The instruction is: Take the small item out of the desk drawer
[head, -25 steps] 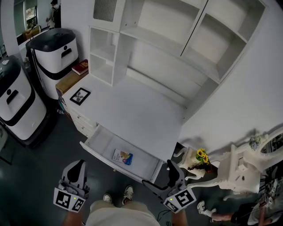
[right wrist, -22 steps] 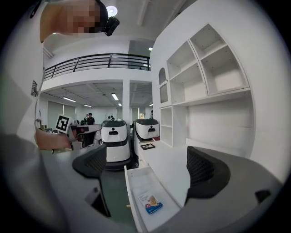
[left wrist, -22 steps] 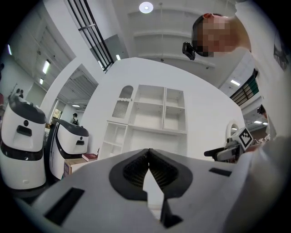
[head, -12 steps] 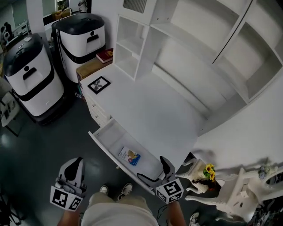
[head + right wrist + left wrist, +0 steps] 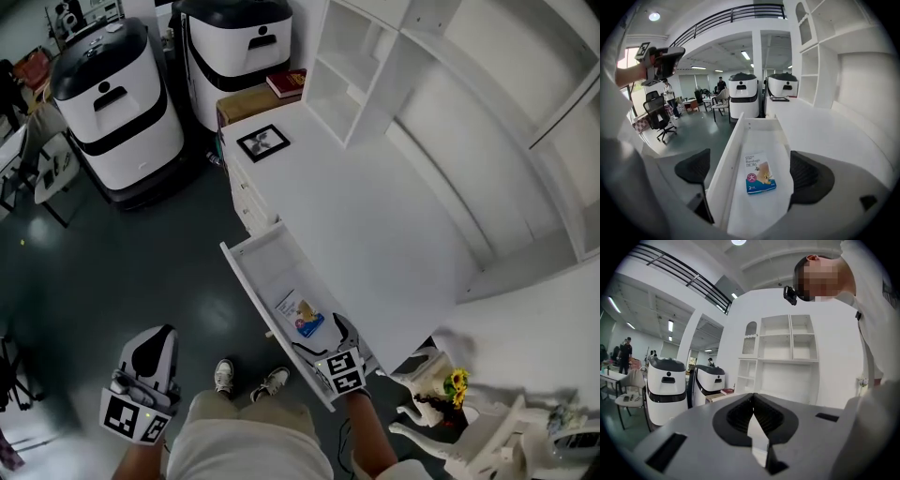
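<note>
The desk drawer (image 5: 264, 273) stands pulled out, and a small blue-and-white box (image 5: 302, 316) lies flat in its near half. My right gripper (image 5: 319, 338) hovers open just short of the box at the drawer's near end. In the right gripper view the box (image 5: 759, 173) lies between the wide-apart jaws of the right gripper (image 5: 750, 173). The left jaw is outside the drawer's front wall (image 5: 727, 166) and the right jaw is over the desk side. My left gripper (image 5: 153, 343) is held low at the left over the floor. The left gripper (image 5: 753, 399) is shut with nothing in it.
A framed picture (image 5: 262, 142) lies on the white desktop (image 5: 375, 225) below open shelves (image 5: 375, 66). Two white-and-black machines (image 5: 105, 103) stand on the dark floor to the left, beside a cardboard box with a red book (image 5: 286, 82). A sunflower pot (image 5: 457, 382) stands right of the drawer.
The right gripper has moved forward over the drawer's near end, up to the box. My view has swung, putting the desk more to the right. The left gripper stays low at the left.
</note>
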The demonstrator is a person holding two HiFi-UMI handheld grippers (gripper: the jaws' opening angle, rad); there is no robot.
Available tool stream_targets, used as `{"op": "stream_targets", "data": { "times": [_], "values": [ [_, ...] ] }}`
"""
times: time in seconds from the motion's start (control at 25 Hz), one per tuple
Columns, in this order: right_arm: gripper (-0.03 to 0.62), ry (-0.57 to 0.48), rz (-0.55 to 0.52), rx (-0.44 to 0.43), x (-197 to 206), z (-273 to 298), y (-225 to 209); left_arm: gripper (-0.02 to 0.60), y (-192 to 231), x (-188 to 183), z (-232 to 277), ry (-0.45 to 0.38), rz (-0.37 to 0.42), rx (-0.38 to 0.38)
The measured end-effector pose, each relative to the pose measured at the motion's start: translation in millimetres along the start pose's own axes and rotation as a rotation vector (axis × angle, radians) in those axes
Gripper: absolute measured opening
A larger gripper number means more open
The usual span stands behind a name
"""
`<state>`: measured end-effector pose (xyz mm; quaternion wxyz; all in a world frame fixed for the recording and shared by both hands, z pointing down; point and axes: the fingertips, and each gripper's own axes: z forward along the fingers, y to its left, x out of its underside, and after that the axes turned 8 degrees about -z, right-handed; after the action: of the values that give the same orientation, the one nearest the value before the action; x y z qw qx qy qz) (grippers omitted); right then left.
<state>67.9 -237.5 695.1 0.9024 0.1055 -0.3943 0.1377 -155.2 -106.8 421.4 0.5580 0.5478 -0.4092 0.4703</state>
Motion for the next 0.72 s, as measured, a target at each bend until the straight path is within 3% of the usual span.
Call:
{"op": "stream_targets", "data": {
  "times": [0.2,0.72],
  "values": [
    [0.538,0.072,-0.037,-0.078,26.1,45.4,7.5,0.015,12.5,5.7,-27.4,0.018,0.007,-0.098],
    [0.538,0.233,-0.089,-0.107,70.0,118.8,-5.5,0.015,18.8,18.1,-64.8,0.043,-0.012,-0.246]
  ]
}}
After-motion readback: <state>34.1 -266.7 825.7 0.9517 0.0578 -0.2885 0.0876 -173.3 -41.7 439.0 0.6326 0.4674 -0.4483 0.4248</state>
